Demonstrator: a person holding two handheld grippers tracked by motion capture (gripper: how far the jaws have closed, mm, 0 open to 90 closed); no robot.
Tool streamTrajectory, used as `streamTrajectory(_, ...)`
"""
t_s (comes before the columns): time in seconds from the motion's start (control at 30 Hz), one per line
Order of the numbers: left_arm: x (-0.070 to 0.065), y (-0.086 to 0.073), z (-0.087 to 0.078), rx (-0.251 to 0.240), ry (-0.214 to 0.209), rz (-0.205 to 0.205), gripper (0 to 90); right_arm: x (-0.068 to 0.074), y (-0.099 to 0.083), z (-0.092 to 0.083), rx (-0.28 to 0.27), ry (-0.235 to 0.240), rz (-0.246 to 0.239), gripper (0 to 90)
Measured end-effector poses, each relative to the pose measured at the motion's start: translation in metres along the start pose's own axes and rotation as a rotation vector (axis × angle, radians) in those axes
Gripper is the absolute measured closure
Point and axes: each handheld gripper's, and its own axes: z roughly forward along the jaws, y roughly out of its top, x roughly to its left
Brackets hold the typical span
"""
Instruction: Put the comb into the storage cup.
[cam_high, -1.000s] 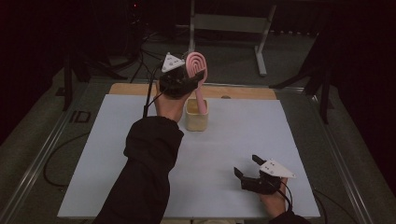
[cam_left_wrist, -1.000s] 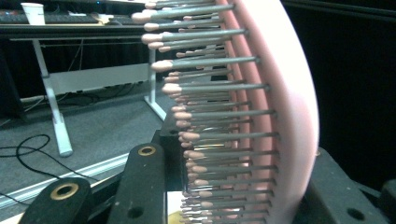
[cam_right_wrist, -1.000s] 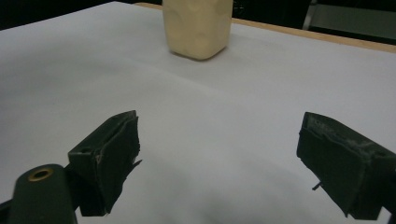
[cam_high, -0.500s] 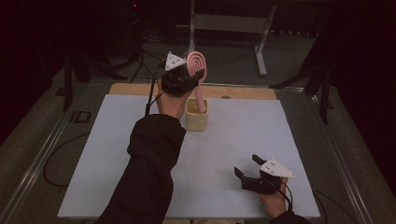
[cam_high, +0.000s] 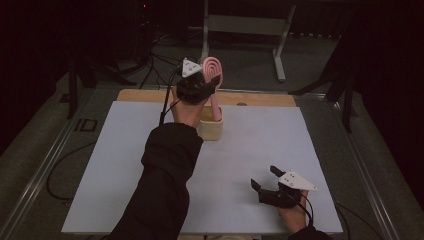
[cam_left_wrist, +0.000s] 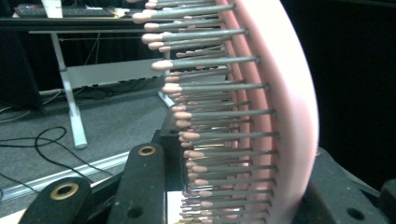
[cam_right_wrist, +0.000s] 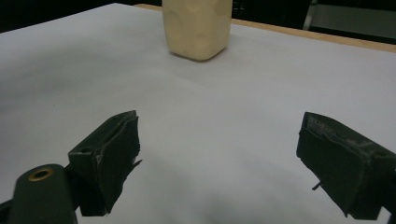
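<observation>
My left gripper (cam_high: 204, 89) is shut on a pink hairbrush (cam_high: 213, 70) and holds it upright above a cream cup (cam_high: 211, 129) at the far middle of the table. The brush handle (cam_high: 216, 107) reaches down into the cup's mouth. In the left gripper view the brush head (cam_left_wrist: 285, 102) with its grey, pink-tipped bristles (cam_left_wrist: 210, 112) stands between the black jaws of that gripper (cam_left_wrist: 233, 191). My right gripper (cam_high: 264, 178) rests open near the front right of the table, nothing between its jaws. In the right gripper view its gripper (cam_right_wrist: 219, 154) faces the cup (cam_right_wrist: 196, 28) from a distance.
A white sheet (cam_high: 115, 170) covers the table, with a wooden strip (cam_high: 260, 99) at its far edge. A grey metal stand (cam_high: 245, 25) and cables (cam_high: 165, 55) lie on the floor beyond. The left sleeve (cam_high: 165, 180) crosses the table's middle.
</observation>
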Motion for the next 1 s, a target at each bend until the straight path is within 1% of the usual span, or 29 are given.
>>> streamTrajectory(0.37, -0.004, -0.005, 0.006, 0.004, 0.006, 0.002, 63.5, 0.0, 0.0, 0.0, -0.003, -0.003, -0.001, 12.9)
streamTrajectory(0.6, -0.005, -0.007, 0.008, -0.001, 0.011, -0.007, 63.5, -0.001, 0.0, -0.001, -0.004, -0.002, -0.002, 12.9)
streamTrajectory(0.83, -0.003, -0.01, 0.01, 0.0, 0.019, -0.013, 63.5, -0.001, 0.0, -0.001, -0.005, -0.002, 0.0, 13.0)
streamTrajectory(1.0, -0.001, -0.012, 0.011, -0.003, 0.026, -0.025, 63.4, -0.001, 0.0, -0.001, -0.005, -0.001, -0.002, 13.0)
